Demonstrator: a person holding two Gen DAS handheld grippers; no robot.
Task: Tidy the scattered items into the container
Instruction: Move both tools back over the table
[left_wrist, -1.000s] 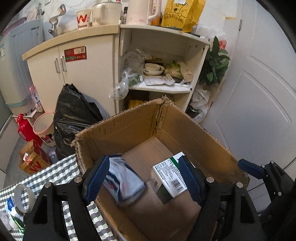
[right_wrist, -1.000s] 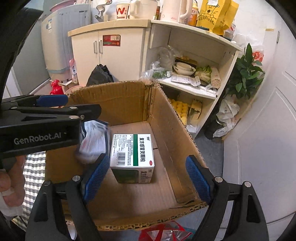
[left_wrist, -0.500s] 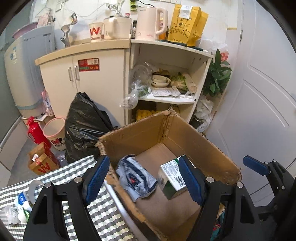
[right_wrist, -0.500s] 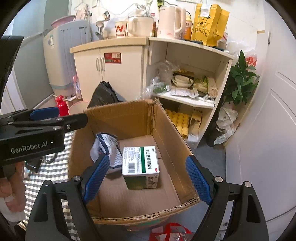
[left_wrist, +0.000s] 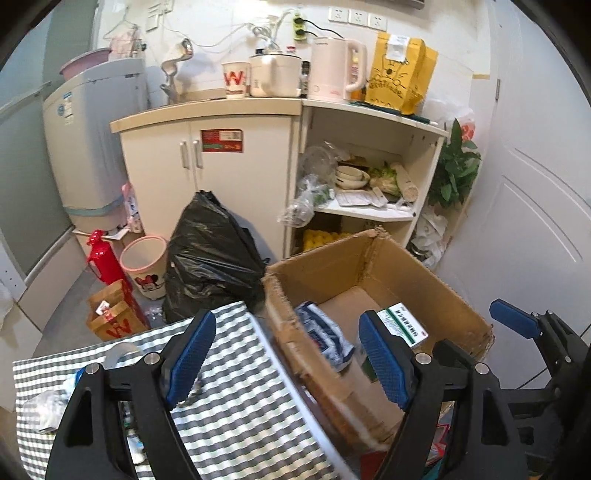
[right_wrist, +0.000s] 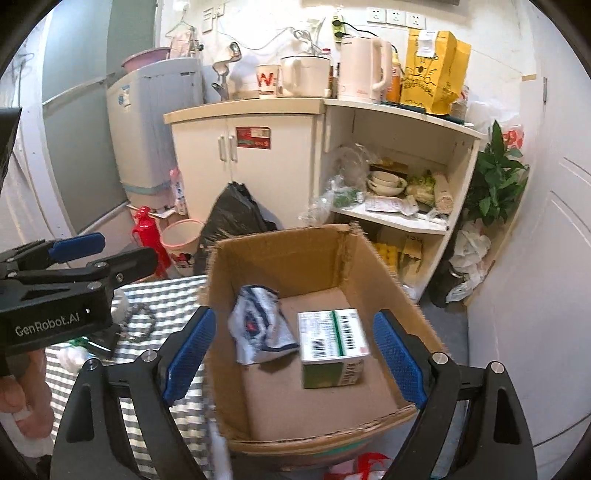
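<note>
Between drops: both my grippers empty, fingers wide apart.
Box (right_wrist: 288, 254) holds a pouch (right_wrist: 260, 334) and carton (right_wrist: 332, 341); next, my left gripper (left_wrist: 282, 356) must reach clutter (left_wrist: 44, 406) on the checked surface (left_wrist: 236, 417).

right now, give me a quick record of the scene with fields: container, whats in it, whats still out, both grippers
container: open cardboard box, beside the checked table
in box: green and white medicine box; blue and white crumpled packet, to its left
still on table: tape roll, bead bracelet, wrappers at the left edge
left gripper: open, empty, over the table edge and box
right gripper: open, empty, over the box
</note>
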